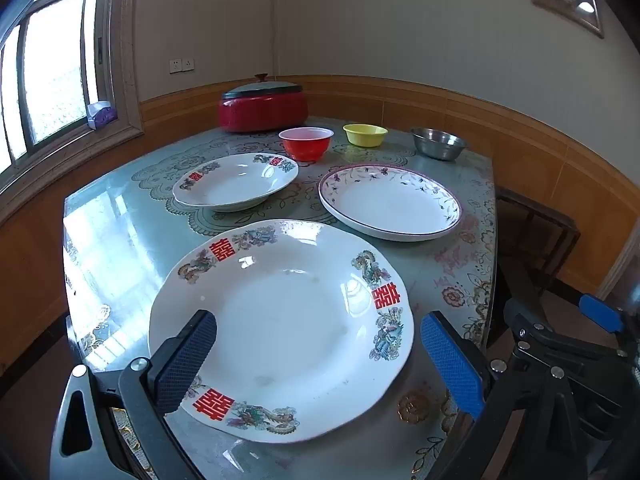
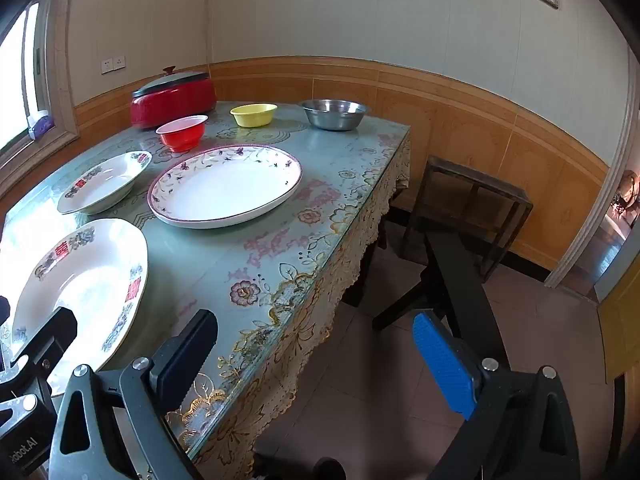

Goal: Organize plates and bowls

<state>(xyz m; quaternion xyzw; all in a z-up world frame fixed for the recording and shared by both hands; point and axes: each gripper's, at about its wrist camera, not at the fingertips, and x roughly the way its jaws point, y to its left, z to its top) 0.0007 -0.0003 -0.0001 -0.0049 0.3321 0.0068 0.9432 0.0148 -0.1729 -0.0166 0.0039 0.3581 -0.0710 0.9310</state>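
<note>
Three plates and three bowls sit apart on the table point(image 1: 120, 216) as the left gripper point(image 1: 318, 360), jaws open, straddles the nearest plate point(image 1: 280, 328) at lower centre, the right gripper point(image 2: 316, 364) open beside it.

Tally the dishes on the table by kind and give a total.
Plates: 3, namely the large dragon plate, the small dragon plate and the floral plate.
Bowls: 3, namely the red bowl, the yellow bowl and the steel bowl.
Total: 6
</note>
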